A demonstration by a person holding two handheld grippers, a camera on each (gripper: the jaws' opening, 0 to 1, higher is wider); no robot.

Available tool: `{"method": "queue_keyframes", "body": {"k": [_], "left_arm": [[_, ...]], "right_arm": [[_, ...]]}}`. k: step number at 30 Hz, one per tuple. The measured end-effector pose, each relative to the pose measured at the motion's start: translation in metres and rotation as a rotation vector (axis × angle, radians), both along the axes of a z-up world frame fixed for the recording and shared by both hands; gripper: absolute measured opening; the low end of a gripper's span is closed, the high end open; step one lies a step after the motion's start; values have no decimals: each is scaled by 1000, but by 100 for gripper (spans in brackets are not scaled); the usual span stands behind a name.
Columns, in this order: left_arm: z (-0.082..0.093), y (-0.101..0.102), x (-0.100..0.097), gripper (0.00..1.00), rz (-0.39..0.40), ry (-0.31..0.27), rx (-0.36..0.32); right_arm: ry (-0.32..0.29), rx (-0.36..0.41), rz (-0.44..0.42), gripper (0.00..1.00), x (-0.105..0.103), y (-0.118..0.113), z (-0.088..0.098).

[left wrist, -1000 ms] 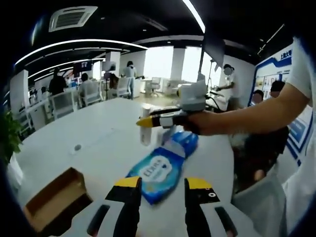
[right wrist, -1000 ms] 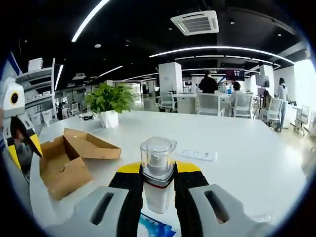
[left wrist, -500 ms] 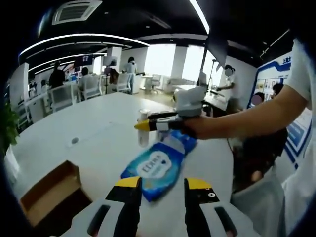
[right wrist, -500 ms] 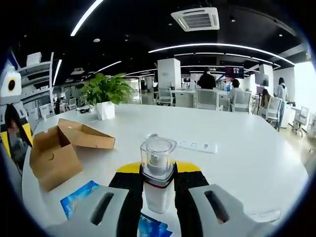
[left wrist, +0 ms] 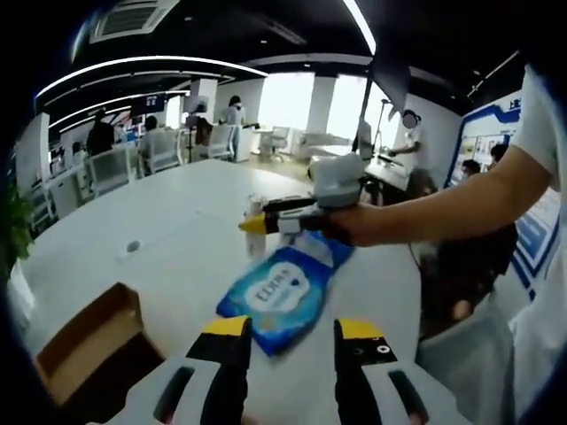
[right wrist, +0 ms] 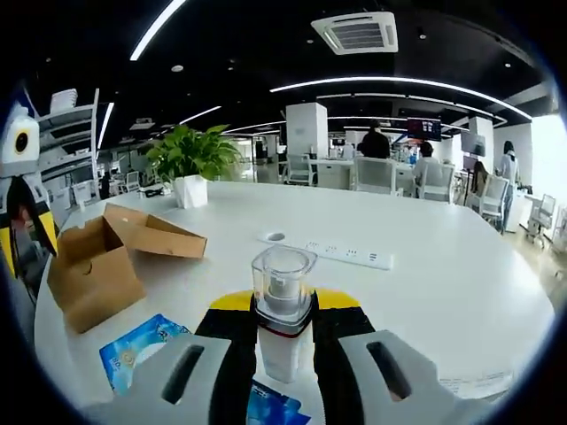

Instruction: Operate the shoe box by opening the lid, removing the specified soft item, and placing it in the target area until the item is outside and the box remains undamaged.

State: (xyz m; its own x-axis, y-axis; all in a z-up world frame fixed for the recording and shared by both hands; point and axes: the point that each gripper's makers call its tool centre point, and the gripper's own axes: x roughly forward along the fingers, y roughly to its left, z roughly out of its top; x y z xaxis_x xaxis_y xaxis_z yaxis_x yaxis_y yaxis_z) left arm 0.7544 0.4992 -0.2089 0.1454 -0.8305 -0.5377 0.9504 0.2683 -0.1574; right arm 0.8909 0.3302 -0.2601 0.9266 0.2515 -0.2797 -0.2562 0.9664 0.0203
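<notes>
The open brown shoe box point(right wrist: 89, 270) stands at the left of the white table point(right wrist: 425, 274), its lid point(right wrist: 155, 235) flipped back. In the left gripper view it sits at the lower left as the box point(left wrist: 84, 341). A soft blue wipes pack point(left wrist: 279, 297) lies on the table outside the box, just ahead of my left gripper point(left wrist: 292, 335), which is open and holds nothing. The pack point(right wrist: 142, 350) is at the right gripper view's lower left. My right gripper point(right wrist: 283, 301) is shut on a white bottle point(right wrist: 283, 310) with a clear cap. It hovers over the pack's far end as the right gripper point(left wrist: 266, 220).
A potted plant point(right wrist: 190, 164) and a white power strip point(right wrist: 332, 251) sit farther back on the table. The person's arm point(left wrist: 434, 208) reaches in from the right. Other people sit at desks in the background. My left gripper point(right wrist: 22, 221) shows at the left edge.
The right gripper view has shifted, so the blue pack now shows at its lower left. The bottle stays held. The left gripper has barely moved.
</notes>
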Motion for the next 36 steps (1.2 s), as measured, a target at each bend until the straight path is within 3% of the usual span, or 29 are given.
{"method": "queue_keyframes", "body": {"k": [20, 36], "left_arm": [[-11, 3, -1, 39, -2, 14, 24], [-14, 2, 0, 39, 0, 20, 27]], "right_arm": [[-8, -18, -36, 21, 2, -8, -14], [-9, -45, -41, 22, 1, -8, -13]]}}
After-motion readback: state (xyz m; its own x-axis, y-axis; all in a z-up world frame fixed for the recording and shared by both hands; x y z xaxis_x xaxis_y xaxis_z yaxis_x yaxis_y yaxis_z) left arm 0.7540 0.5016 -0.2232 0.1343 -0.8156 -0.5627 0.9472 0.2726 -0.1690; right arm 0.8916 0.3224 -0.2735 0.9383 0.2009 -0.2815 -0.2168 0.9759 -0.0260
